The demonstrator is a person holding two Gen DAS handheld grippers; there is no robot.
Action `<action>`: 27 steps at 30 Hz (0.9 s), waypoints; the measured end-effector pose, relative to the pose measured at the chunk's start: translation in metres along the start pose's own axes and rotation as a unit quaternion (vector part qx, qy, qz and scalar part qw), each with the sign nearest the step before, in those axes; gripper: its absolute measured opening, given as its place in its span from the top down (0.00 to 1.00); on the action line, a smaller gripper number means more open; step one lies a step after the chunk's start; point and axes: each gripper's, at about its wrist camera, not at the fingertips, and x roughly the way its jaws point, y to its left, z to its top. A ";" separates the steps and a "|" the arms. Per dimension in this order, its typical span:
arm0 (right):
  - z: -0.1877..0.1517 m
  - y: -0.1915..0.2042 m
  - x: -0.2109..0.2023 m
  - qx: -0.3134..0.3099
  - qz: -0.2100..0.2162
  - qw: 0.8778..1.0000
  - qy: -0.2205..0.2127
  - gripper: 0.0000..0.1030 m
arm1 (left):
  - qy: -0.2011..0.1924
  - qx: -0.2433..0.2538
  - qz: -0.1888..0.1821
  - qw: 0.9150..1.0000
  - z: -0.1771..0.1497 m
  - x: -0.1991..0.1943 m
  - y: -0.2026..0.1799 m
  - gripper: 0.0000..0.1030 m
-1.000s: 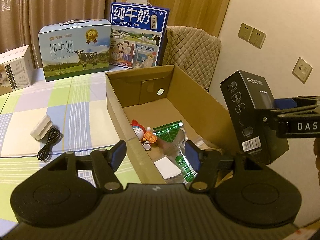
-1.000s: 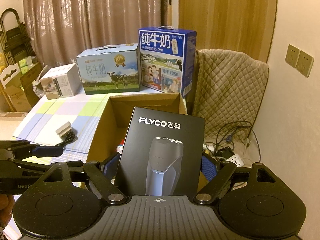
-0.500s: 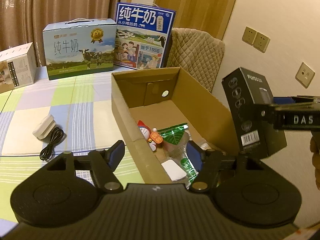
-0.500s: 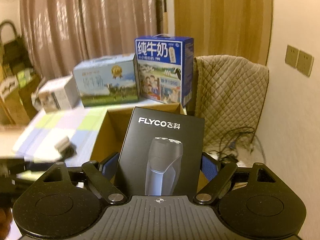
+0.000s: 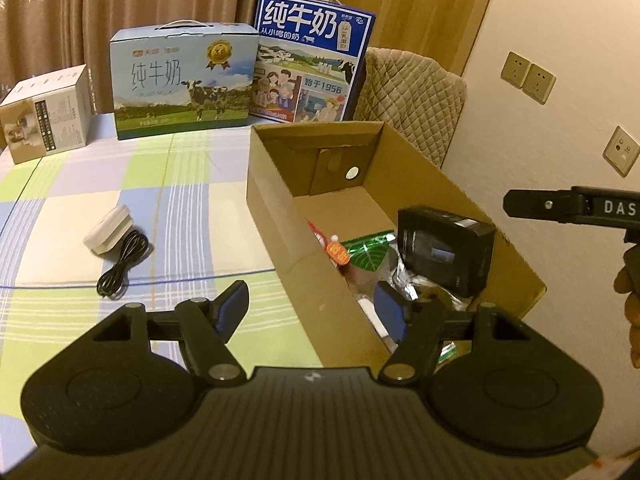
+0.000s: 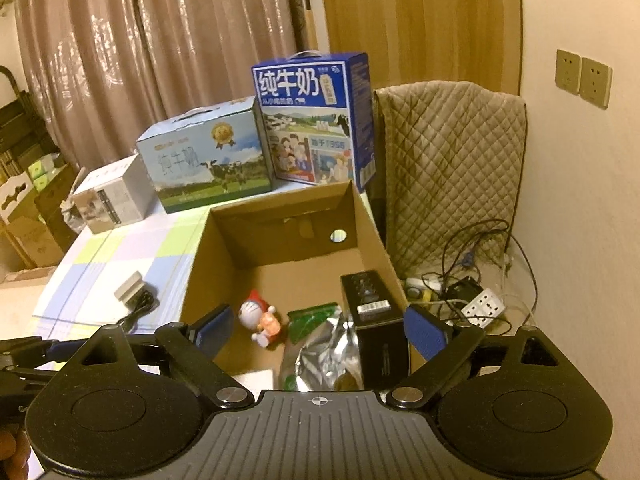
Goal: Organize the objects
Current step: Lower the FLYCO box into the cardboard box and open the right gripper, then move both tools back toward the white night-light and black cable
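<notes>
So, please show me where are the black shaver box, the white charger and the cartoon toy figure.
black shaver box (image 5: 444, 250), left wrist view, its upper face.
white charger (image 5: 109, 231), left wrist view, its top.
cartoon toy figure (image 6: 260, 320), right wrist view, its body.

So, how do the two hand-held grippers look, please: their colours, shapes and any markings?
Both are matte black with round discs and ribbed middles. The left gripper and the right gripper have blue pads. White letters "DAS" mark the right one's side.
</notes>
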 end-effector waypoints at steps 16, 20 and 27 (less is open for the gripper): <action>-0.024 0.082 -0.054 -0.039 0.029 0.999 -0.012 0.13 | -0.005 -0.007 0.024 1.000 -0.038 -0.067 0.026 0.27; -0.028 0.106 -0.062 -0.049 0.041 0.998 -0.016 0.13 | -0.010 -0.010 0.032 0.999 -0.049 -0.087 0.039 0.23; -0.045 0.145 -0.062 -0.062 0.065 0.996 -0.012 0.13 | -0.021 -0.035 0.054 0.998 -0.073 -0.122 0.075 0.15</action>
